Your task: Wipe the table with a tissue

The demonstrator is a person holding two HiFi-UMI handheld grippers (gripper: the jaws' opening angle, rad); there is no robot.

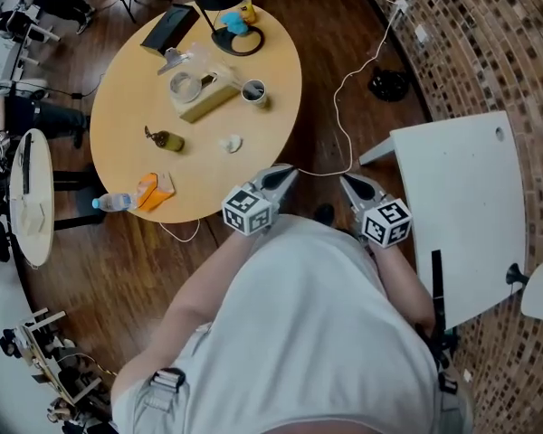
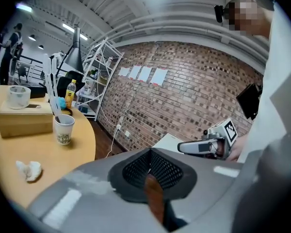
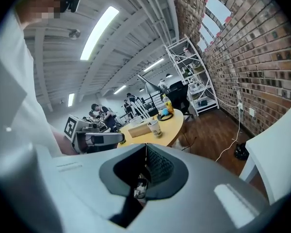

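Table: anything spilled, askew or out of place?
No spill shows. A bottle lies on its side at the table's edge, beside an orange packet. A crumpled tissue lies loose mid-table.

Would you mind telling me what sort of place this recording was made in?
Probably an industrial-style workshop or lab: a bare brick wall, metal shelving and overhead strip lights.

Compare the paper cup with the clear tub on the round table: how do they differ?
The paper cup stands on the table; the clear tub sits on the wooden box. The paper cup is opaque white and holds utensils; the clear tub is see-through and squatter. Both stand upright.
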